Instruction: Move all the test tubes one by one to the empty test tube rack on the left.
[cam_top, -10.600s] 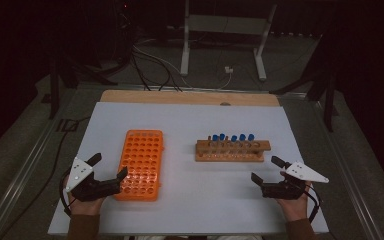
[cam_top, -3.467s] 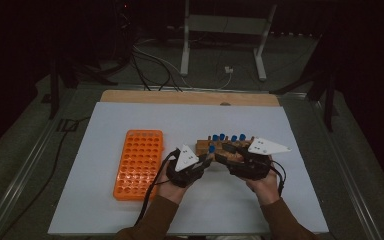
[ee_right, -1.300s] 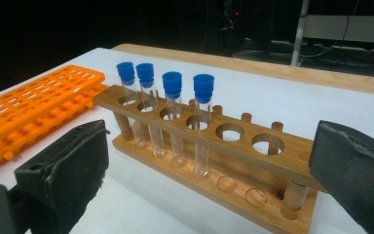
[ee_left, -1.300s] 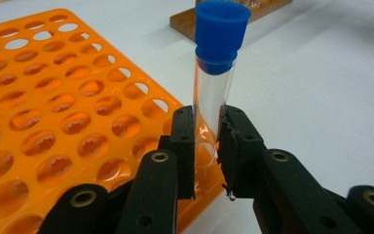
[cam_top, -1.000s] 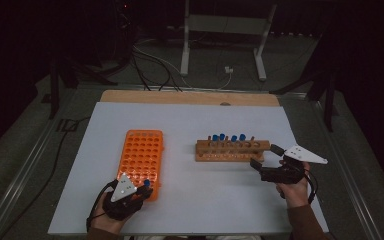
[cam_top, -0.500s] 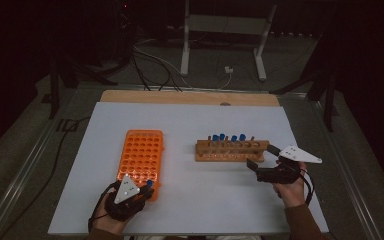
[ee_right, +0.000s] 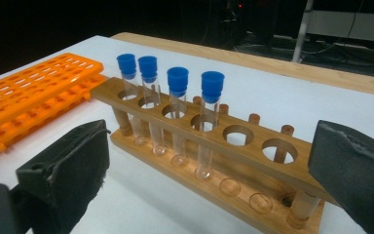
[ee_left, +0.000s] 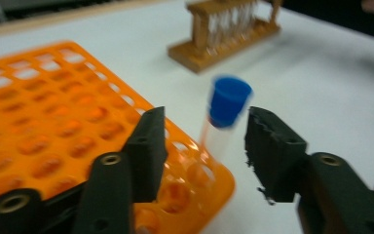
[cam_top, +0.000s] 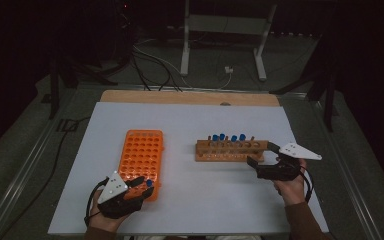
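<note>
jaws of the left gripper [ee_left: 202,146] are seen parted, having just been opening, with a blue-capped test tube [ee_left: 221,117] standing between them; the pads are not pressed on it, a gap being visible on each side. the tube is seated upright in a corner hole of the orange rack [ee_left: 53,131], which lies under and to the left of these jaws. in the high view the left gripper [cam_top: 139,187] is placed at the near right corner of the orange rack [cam_top: 141,155].

jaws of the right gripper [ee_right: 214,180] are held wide apart and nothing is gripped. just ahead of them the wooden rack [ee_right: 233,161] is set on the white surface [ee_right: 272,97], four blue-capped tubes [ee_right: 175,97] being stood in its holes to the left, with two holes unfilled nearer the right jaw.
</note>
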